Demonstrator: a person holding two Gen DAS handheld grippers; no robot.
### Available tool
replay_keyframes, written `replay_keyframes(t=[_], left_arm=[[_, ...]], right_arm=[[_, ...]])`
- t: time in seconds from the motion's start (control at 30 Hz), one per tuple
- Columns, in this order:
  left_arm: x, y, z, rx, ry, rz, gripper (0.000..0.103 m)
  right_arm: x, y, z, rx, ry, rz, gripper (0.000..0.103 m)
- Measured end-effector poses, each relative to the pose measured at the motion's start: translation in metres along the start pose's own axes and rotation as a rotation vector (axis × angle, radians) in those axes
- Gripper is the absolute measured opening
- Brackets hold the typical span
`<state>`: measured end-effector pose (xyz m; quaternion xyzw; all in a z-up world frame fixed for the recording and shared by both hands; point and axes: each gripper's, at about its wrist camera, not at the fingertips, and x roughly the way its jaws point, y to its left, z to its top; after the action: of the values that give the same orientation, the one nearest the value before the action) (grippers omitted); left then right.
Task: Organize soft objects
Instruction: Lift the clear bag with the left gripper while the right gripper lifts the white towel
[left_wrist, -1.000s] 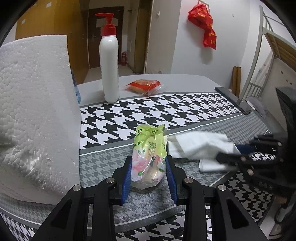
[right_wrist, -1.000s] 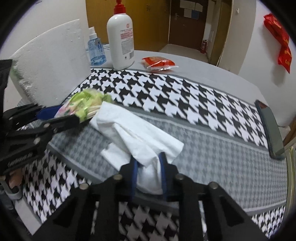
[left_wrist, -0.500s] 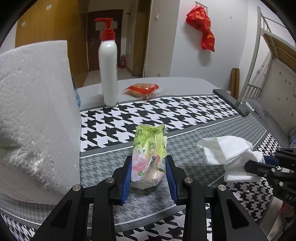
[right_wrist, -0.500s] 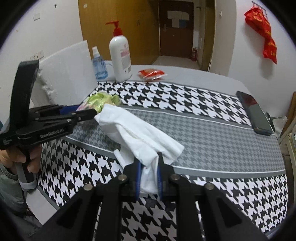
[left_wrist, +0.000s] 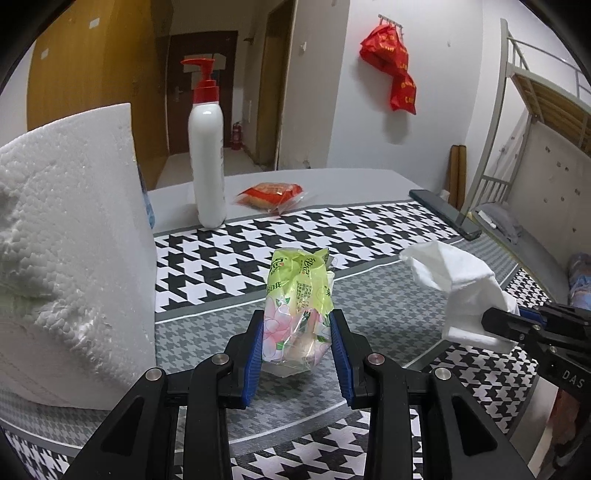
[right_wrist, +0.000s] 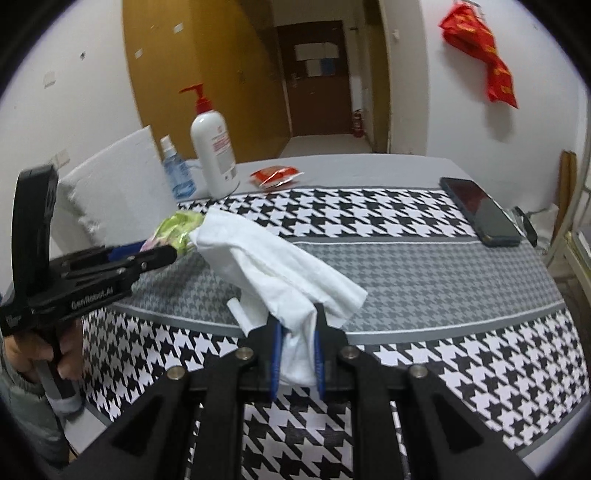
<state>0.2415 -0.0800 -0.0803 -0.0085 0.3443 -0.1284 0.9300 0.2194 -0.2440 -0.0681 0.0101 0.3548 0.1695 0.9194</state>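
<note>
My left gripper (left_wrist: 297, 332) is shut on a green and pink tissue pack (left_wrist: 298, 295) that stands upright between the blue pads, low over the grey houndstooth cloth. The pack (right_wrist: 177, 227) and the left gripper (right_wrist: 168, 251) also show in the right wrist view. My right gripper (right_wrist: 295, 332) is shut on a crumpled white cloth (right_wrist: 273, 266) and holds it lifted above the table. The cloth (left_wrist: 458, 280) and the right gripper (left_wrist: 491, 321) show at the right of the left wrist view.
A large white foam block (left_wrist: 70, 251) stands close on the left. A white pump bottle (left_wrist: 207, 155), a small blue spray bottle (right_wrist: 177, 173) and a red snack pack (left_wrist: 269, 194) sit at the back. A dark phone (right_wrist: 480, 210) lies at the right edge.
My right gripper has lifted the white cloth off the table and pulled it back to the right, away from the tissue pack. My left gripper has kept its hold and barely moved.
</note>
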Motion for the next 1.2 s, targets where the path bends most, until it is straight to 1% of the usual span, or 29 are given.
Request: replay_keyframes(t=[0.13, 0.33, 0.47, 0.6, 0.7, 0.83, 1.03, 1.13, 1.2], left_arm=[[-0.005, -0.007, -0.001, 0.033, -0.021, -0.001, 0.036], [-0.01, -0.006, 0.001, 0.015, -0.034, -0.008, 0.036], [-0.014, -0.011, -0.001, 0.037, -0.051, 0.0, 0.036], [-0.02, -0.015, -0.002, 0.043, -0.066, -0.018, 0.036], [-0.021, -0.018, 0.0, 0.057, -0.071, -0.026, 0.036], [-0.026, -0.016, 0.002, 0.046, -0.074, -0.036, 0.036], [-0.044, -0.021, 0.002, 0.066, -0.104, -0.046, 0.036], [-0.053, -0.021, 0.0, 0.074, -0.122, -0.035, 0.036], [-0.058, -0.018, 0.0, 0.075, -0.136, -0.013, 0.036]], right_arm=[[0.0, 0.003, -0.003, 0.028, -0.016, -0.014, 0.018], [0.007, -0.002, -0.01, 0.081, -0.029, -0.074, 0.018], [0.004, -0.001, -0.01, 0.117, -0.047, -0.094, 0.018], [-0.003, 0.004, -0.008, 0.126, -0.069, -0.106, 0.018], [-0.007, 0.008, -0.007, 0.122, -0.069, -0.118, 0.018], [-0.016, 0.011, -0.005, 0.11, -0.081, -0.13, 0.018], [-0.028, 0.016, 0.0, 0.088, -0.098, -0.141, 0.018], [-0.032, 0.019, 0.003, 0.083, -0.109, -0.136, 0.018], [-0.035, 0.02, 0.004, 0.081, -0.115, -0.137, 0.018]])
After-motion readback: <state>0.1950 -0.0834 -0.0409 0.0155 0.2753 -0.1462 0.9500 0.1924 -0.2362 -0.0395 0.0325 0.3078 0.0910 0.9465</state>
